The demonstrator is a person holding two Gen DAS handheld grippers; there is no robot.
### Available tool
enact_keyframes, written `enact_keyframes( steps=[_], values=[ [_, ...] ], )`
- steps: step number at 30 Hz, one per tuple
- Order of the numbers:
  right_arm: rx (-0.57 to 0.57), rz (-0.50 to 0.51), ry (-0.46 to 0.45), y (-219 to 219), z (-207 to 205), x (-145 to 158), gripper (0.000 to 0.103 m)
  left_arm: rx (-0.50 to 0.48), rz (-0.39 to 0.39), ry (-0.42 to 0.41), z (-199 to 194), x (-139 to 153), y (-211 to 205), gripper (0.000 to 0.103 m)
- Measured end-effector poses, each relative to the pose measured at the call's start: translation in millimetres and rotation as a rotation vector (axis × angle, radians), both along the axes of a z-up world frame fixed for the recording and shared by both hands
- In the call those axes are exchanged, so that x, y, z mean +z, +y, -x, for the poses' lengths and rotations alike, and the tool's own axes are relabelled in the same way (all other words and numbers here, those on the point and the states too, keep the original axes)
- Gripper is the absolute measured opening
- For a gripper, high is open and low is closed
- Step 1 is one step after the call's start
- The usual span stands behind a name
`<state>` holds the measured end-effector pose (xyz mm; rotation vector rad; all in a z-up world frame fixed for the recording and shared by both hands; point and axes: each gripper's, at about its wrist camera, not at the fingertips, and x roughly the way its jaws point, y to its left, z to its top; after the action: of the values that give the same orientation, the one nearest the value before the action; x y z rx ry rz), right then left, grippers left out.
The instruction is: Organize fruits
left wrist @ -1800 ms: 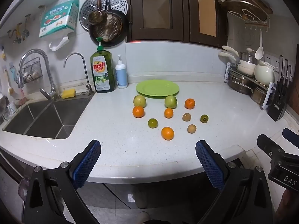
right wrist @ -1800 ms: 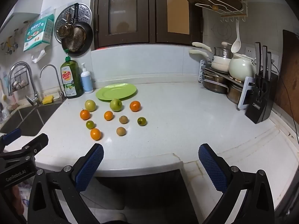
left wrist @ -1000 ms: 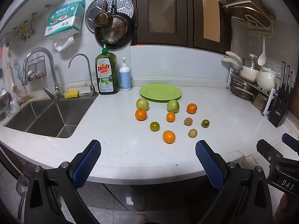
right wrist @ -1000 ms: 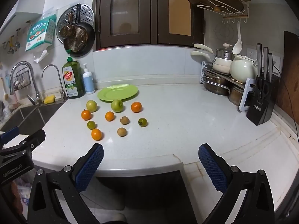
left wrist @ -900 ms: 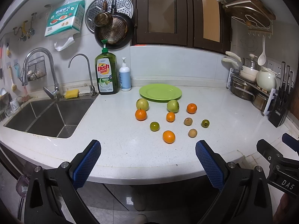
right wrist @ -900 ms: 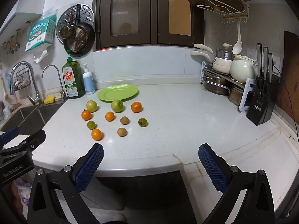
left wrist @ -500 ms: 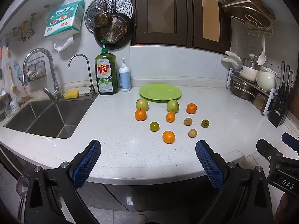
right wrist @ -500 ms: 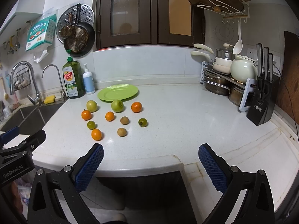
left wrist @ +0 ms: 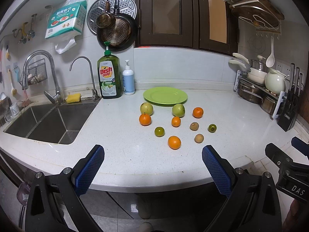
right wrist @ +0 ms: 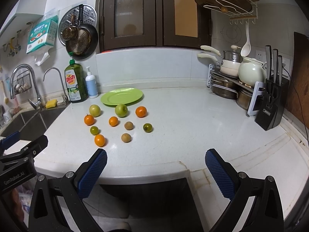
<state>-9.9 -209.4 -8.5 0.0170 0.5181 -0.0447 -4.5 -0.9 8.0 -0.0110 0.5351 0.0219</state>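
Both the left gripper (left wrist: 152, 163) and right gripper (right wrist: 155, 166) hang with blue-padded fingers spread wide and empty, just off the front edge of the white speckled stone counter (left wrist: 115, 135). Bare counter lies between that edge and the scattered small round fruits (left wrist: 174, 142), which sit loose near the round green plate (left wrist: 165, 97). The steel sink (left wrist: 44, 121) opens to the left, and a black knife block (right wrist: 271, 112) stands far right.

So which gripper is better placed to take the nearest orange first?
Probably the left gripper: the nearest orange lies almost straight ahead of it, but off to the left of the right gripper.
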Motion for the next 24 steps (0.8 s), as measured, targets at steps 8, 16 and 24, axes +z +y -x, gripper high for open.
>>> enact_keyframes(
  steps=[8,16,24],
  values=[
    [0.001,-0.002,0.001,1.0,-0.5,-0.9,0.102,0.000,0.001,0.001,0.4,-1.2,0.6,0.103],
    [0.002,-0.003,0.001,0.2,-1.5,-0.4,0.103,-0.001,-0.001,0.000,-0.3,-2.2,0.5,0.103],
    [0.008,-0.003,0.006,5.7,-5.9,-3.5,0.103,-0.004,-0.011,0.008,-4.2,-4.6,0.8,0.103]
  ],
)
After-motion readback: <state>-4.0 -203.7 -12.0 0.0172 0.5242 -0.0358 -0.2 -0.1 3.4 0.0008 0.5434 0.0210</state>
